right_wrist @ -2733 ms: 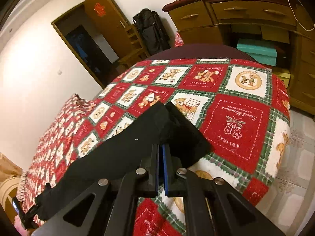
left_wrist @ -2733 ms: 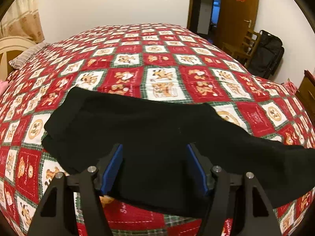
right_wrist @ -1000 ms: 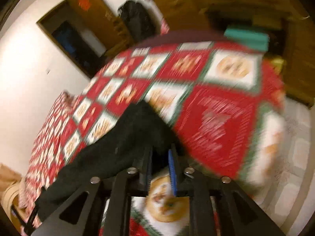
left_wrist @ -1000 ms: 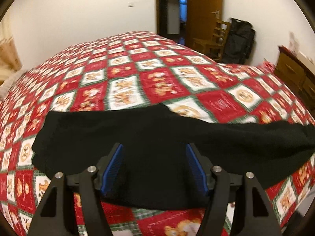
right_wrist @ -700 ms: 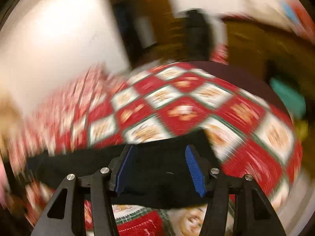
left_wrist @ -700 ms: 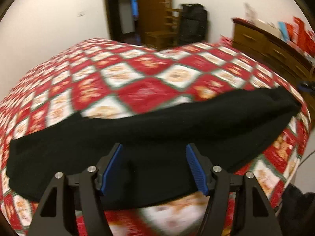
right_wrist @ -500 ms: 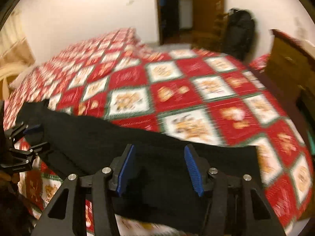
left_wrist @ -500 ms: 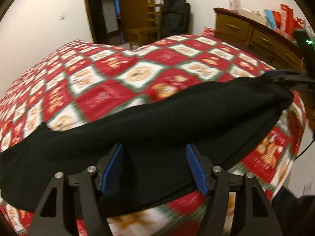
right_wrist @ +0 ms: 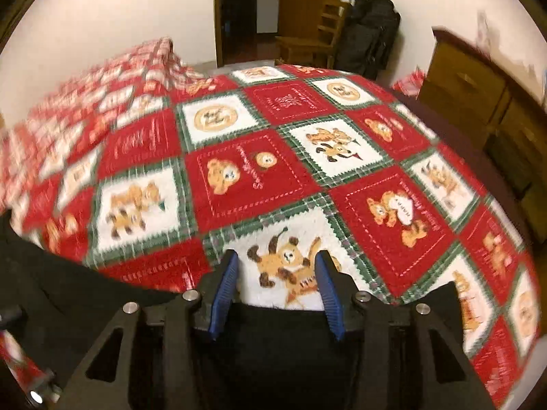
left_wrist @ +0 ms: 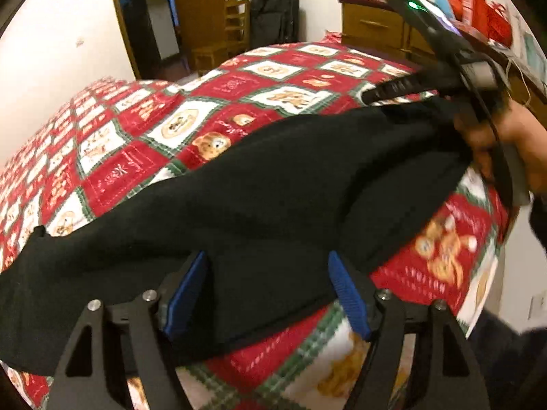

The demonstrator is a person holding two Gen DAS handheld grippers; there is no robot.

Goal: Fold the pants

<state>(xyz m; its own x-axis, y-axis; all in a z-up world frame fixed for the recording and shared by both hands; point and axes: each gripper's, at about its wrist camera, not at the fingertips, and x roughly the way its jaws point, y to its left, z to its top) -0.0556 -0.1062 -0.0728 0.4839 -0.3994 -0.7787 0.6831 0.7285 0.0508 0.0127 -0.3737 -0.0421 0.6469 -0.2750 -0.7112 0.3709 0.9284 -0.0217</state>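
Both grippers gape wide, holding nothing: left gripper (left_wrist: 266, 294) over the black pants (left_wrist: 273, 184) along the bed's (right_wrist: 273, 171) near edge, right gripper (right_wrist: 277, 287) at their end. Next: pinch that end, carry it across.

One pair of black pants (left_wrist: 259, 184) lay across one bed, which wore one red-and-green patchwork quilt (right_wrist: 273, 157). Two grippers were about: the left gripper (left_wrist: 266, 294) and the right gripper (right_wrist: 275, 283), each with two blue pads (four in all). One hand (left_wrist: 512, 147) showed, on the right gripper's handle. Against the walls stood one wooden chair (right_wrist: 314, 37), one black bag (right_wrist: 369, 34), one wooden door (left_wrist: 205, 3) and one wooden dresser (right_wrist: 478, 89), its drawers too blurred to count.
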